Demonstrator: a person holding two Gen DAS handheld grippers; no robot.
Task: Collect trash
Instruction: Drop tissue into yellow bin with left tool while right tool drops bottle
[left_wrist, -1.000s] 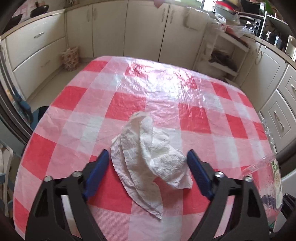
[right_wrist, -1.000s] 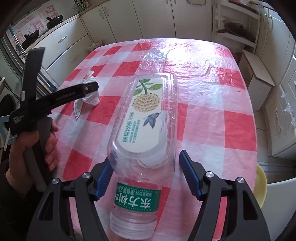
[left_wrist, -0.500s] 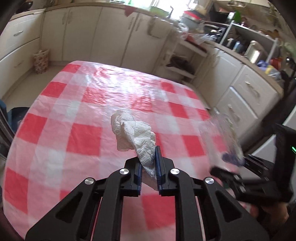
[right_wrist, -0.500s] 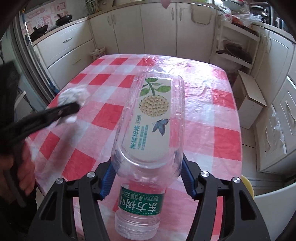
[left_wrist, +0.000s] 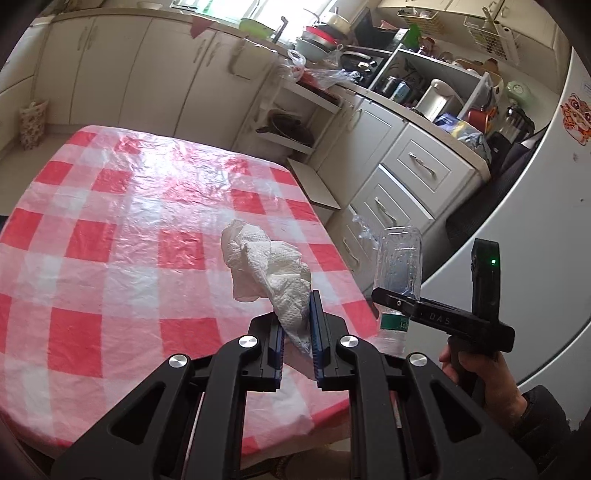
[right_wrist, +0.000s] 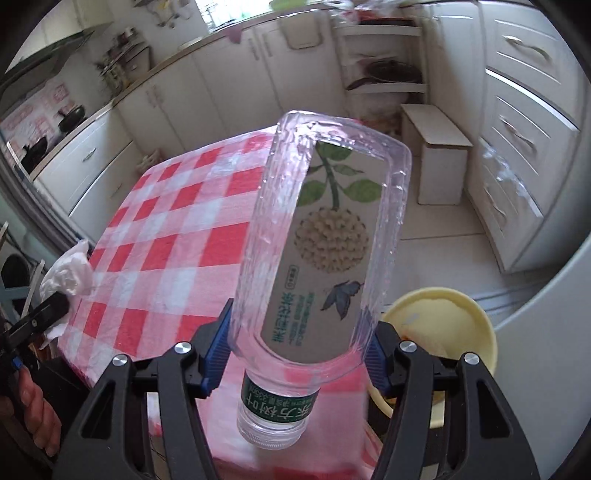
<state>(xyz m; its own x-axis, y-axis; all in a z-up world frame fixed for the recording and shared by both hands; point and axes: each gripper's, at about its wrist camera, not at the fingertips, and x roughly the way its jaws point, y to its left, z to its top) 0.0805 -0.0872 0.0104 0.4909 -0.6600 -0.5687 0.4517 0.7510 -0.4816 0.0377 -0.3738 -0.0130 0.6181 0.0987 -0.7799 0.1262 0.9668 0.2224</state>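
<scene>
My left gripper (left_wrist: 297, 325) is shut on a crumpled white paper towel (left_wrist: 267, 271) and holds it above the red and white checked table (left_wrist: 110, 240). My right gripper (right_wrist: 297, 345) is shut on an empty clear plastic bottle (right_wrist: 328, 236) with a plant label, its capless neck pointing back at the camera. The bottle is lifted near the table's right edge, close to a yellow bin (right_wrist: 443, 328) on the floor. In the left wrist view the bottle (left_wrist: 399, 266) and the right gripper (left_wrist: 391, 301) show at the right. The towel (right_wrist: 70, 273) shows at the left of the right wrist view.
White kitchen cabinets (left_wrist: 399, 177) and drawers line the room beyond the table. A white fridge (left_wrist: 535, 221) stands at the right. A small white box stool (right_wrist: 436, 155) sits on the floor past the table. A cluttered counter (left_wrist: 332, 66) lies at the back.
My left gripper closed on the paper towel, lifted it off the table and swung to the right. My right gripper carried the bottle up and rightward to the table edge, over by the yellow bin.
</scene>
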